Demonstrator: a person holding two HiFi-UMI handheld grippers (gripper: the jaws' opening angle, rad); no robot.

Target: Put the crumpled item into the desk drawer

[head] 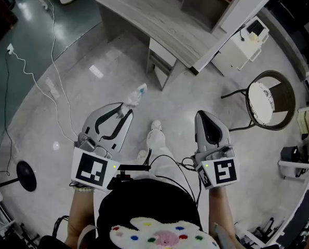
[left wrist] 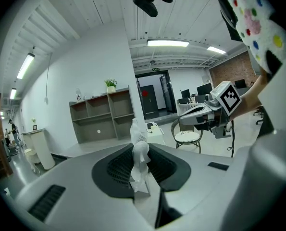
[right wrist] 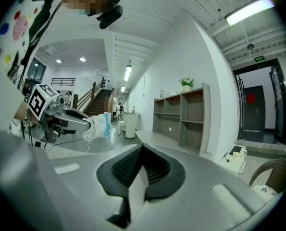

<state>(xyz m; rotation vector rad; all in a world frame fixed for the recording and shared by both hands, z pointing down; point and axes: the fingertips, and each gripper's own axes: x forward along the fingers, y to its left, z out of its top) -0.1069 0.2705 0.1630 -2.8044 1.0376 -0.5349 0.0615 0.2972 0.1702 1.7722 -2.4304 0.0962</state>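
No word or number is legible anywhere. A small green sign (right wrist: 259, 58) hangs above the dark door (right wrist: 252, 114), but its lettering is too small to read. A red ornament (right wrist: 251, 99) on that door shows a figure too blurred to make out. The left marker cube (head: 94, 171) and the right marker cube (head: 224, 171) carry black-and-white square patterns only, with no letters.

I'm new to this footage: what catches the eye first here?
A crumpled white item is pinched in the left gripper, out over the floor. Ahead stands the grey wooden desk; the right gripper is shut and empty, with a round chair off to its right.
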